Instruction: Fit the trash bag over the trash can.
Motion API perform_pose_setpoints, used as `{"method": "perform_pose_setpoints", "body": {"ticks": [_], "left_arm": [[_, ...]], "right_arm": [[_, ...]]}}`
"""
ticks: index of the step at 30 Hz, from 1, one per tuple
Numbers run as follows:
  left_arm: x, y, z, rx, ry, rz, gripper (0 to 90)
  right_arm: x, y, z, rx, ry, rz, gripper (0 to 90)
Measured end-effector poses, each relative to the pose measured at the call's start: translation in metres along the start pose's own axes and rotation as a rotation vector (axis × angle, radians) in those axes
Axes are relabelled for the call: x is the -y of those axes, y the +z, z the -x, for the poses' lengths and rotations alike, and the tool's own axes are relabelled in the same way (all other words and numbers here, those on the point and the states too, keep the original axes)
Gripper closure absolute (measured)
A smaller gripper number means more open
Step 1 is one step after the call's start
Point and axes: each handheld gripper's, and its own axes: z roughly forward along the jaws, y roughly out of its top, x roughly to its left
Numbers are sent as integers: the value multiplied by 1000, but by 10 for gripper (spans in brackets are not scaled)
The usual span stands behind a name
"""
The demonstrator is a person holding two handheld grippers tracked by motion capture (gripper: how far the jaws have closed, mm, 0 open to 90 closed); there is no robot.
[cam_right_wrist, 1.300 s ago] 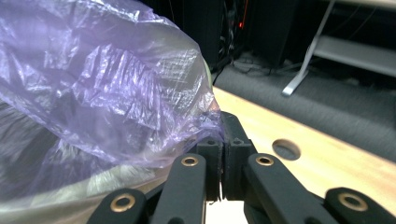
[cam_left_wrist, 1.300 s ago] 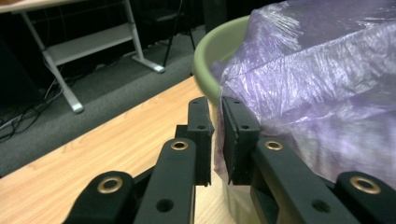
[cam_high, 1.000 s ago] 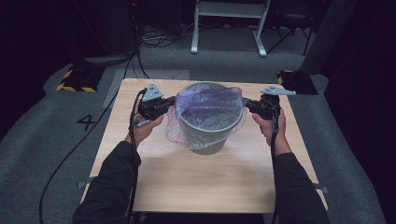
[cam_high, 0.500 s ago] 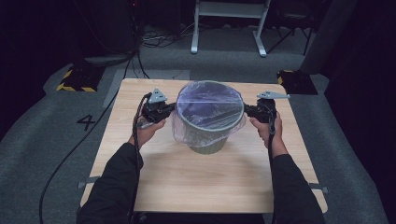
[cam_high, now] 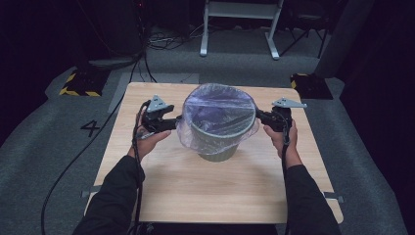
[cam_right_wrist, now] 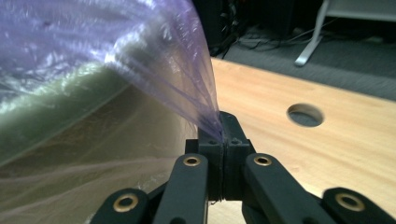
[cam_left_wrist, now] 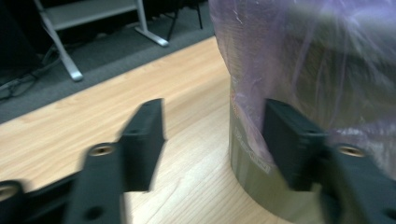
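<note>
A grey-green bin [cam_high: 218,144] stands mid-table with a clear purple bag [cam_high: 220,105] lining it, the bag's hem folded down over the rim. My left gripper [cam_high: 175,122] is at the bin's left side. Its jaws have just been opening and now stand open [cam_left_wrist: 215,133]. One pad lies close against the hanging bag [cam_left_wrist: 289,56] and bin wall [cam_left_wrist: 250,170], with no grip on either. My right gripper [cam_high: 260,116] is at the bin's right side, shut [cam_right_wrist: 222,128] on a pinch of the bag [cam_right_wrist: 116,46], which is stretched taut beside the bin [cam_right_wrist: 70,154].
The wooden table [cam_high: 195,196] has a round hole [cam_right_wrist: 305,115] near its right side. Grey carpet surrounds it, with a white-legged stand [cam_high: 240,29], cables and a yellow-black striped block [cam_high: 78,83] behind. A cable trails off the left gripper to the floor.
The bag's hem has come down over the bin's rim. The left gripper has let go of the bag and its jaws have opened. The right gripper still pinches the bag.
</note>
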Motion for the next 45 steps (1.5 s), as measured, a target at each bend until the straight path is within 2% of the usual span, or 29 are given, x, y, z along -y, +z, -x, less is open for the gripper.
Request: {"method": "perform_pose_setpoints", "body": {"ticks": [3,4,5,9,10,11,13,16,18,21,22,24,25,27,29,30,34,40,42,45], "left_arm": [[1,-20,2,10,25,33,299],[2,-28,3,34,29,45,272],[4,-33,6,38,37,49,253],[16,-53,26,77,68,82,186],[21,-55,34,105,79,87,179],[26,-56,45,119,107,77,172],[30,-54,58,141,134,70,157],[30,-46,68,171,111,62,157],[28,-41,71,169,102,64,163],[27,-31,78,160,150,41,224],[27,-29,79,155,152,39,235],[27,-27,80,159,145,47,348],[27,-27,80,164,138,52,369],[27,-27,78,166,137,65,509],[27,-28,78,159,162,53,594],[27,-28,78,157,165,56,688],[28,-28,74,163,164,73,893],[36,-20,74,161,202,16,898],[39,-16,74,162,206,-5,899],[44,-8,74,178,190,-27,899]], "right_arm": [[-2,-6,1,11,-6,16,900],[-3,-9,0,14,-7,19,900],[-4,-11,0,22,-10,22,900],[-5,-18,1,44,-18,33,900],[-5,-19,1,49,-18,38,900],[-4,-21,0,50,-20,44,900],[-4,-21,-1,48,-27,39,900],[-4,-22,-2,50,-38,35,900],[-4,-23,-3,44,-36,33,900],[-3,-23,-3,32,-36,34,900],[-3,-23,-4,30,-38,32,900],[-2,-23,-4,27,-43,29,900],[-2,-23,-4,24,-45,27,900],[-2,-23,-4,25,-46,28,899],[-2,-24,-5,22,-49,30,898],[-2,-25,-6,22,-50,32,898],[-2,-25,-7,23,-51,32,896],[0,-25,-6,25,-58,25,894],[2,-24,-5,27,-58,19,881],[6,-22,-2,36,-51,7,862]]}}
